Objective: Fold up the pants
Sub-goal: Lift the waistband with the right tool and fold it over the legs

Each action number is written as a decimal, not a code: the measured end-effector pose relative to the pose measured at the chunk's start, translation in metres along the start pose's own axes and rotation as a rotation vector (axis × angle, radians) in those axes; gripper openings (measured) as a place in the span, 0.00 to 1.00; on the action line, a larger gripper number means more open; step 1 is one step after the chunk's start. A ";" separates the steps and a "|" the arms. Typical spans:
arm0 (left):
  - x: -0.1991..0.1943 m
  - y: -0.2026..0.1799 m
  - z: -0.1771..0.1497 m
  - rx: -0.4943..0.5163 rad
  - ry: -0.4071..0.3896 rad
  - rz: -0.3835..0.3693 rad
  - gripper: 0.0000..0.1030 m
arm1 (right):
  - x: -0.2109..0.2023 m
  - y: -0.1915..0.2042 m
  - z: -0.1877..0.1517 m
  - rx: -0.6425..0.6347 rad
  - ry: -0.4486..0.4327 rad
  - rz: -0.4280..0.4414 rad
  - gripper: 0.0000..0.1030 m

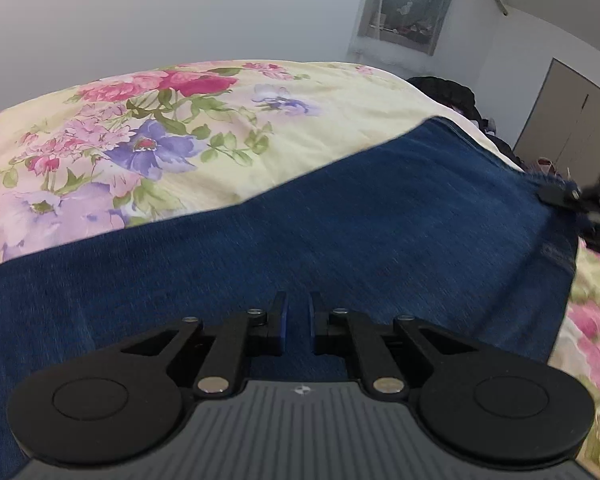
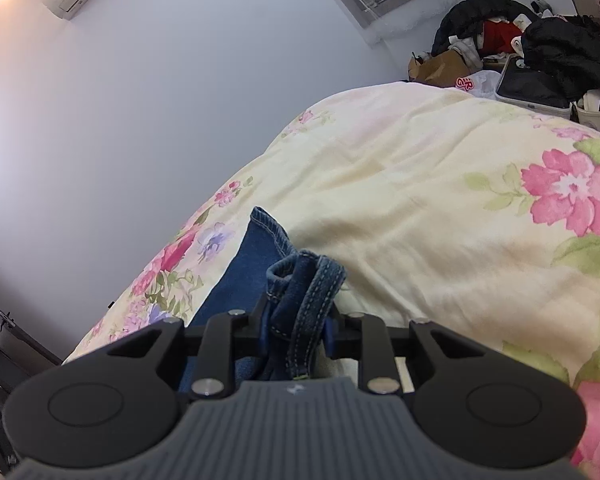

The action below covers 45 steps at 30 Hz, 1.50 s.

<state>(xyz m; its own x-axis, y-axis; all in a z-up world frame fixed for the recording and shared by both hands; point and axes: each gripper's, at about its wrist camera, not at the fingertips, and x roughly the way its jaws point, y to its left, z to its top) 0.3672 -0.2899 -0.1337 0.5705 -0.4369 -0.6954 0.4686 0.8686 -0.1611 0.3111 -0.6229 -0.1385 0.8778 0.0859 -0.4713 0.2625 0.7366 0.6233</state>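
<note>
Left wrist view has the blue denim pants (image 1: pixel 340 232) spread flat over the bed's floral duvet (image 1: pixel 148 148), and the left claw (image 1: pixel 298 322) sits low over the fabric with its fingers nearly together, only a thin gap between the blue pads, though whether any cloth is actually pinched in there can't be told. Over on the right wrist view the right claw (image 2: pixel 300 326) is clamped on a bunched-up stitched hem of the pants (image 2: pixel 260 248), with a pile of dark clothes (image 2: pixel 540 40) at the far end of the bed
</note>
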 end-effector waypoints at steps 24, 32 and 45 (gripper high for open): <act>-0.048 -0.055 -0.095 -0.051 0.067 -0.117 0.11 | -0.034 0.077 0.002 -0.158 -0.020 -0.007 0.20; -0.106 -0.013 -0.077 -0.106 0.072 -0.165 0.12 | -0.062 0.148 -0.015 -0.343 -0.071 0.023 0.20; -0.231 0.154 -0.088 -0.254 -0.047 0.148 0.12 | -0.079 0.312 -0.138 -0.772 -0.111 0.097 0.20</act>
<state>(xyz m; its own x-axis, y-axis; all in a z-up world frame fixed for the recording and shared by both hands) 0.2478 -0.0346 -0.0594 0.6537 -0.3060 -0.6922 0.1971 0.9519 -0.2347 0.2682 -0.3076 0.0071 0.9283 0.1359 -0.3461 -0.1341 0.9905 0.0292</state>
